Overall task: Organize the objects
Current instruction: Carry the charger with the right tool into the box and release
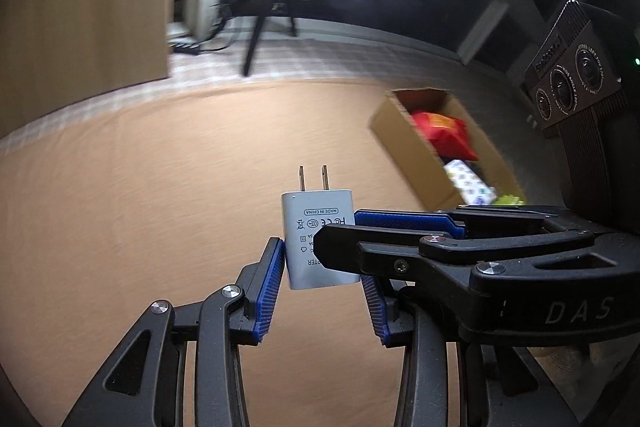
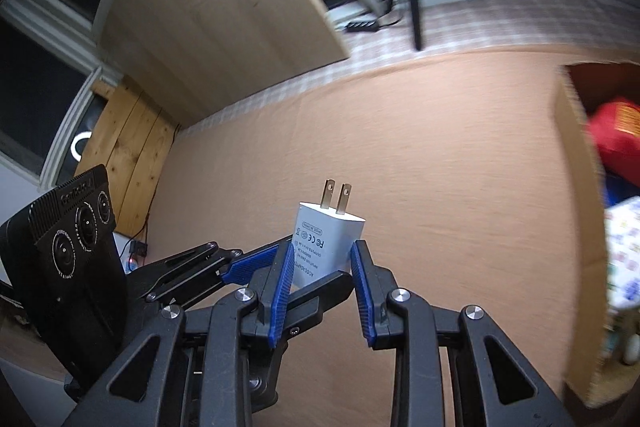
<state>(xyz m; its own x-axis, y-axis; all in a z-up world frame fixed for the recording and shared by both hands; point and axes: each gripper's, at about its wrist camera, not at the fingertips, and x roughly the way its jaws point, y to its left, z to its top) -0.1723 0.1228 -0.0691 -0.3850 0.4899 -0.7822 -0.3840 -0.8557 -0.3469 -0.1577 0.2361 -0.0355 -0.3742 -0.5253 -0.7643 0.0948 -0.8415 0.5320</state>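
A white power adapter (image 1: 308,211) with two metal prongs pointing away hangs above the tan cloth. In the left wrist view my left gripper (image 1: 320,261) has its blue pads pressed on the adapter's two sides. My right gripper (image 1: 340,229) reaches in from the right and clamps the same adapter crosswise. The right wrist view shows the adapter (image 2: 320,227) squeezed between the right gripper's (image 2: 322,247) pads, with the left gripper (image 2: 316,261) coming in from the left across its lower body. Both are shut on it.
An open cardboard box (image 1: 400,147) lies to the right on the tan cloth (image 1: 160,207), holding a red packet (image 1: 444,135) and a white patterned carton (image 1: 468,183). The box wall (image 2: 576,187) is close on the right. A ring-light tripod (image 1: 256,43) and a wooden panel (image 1: 80,7) stand behind.
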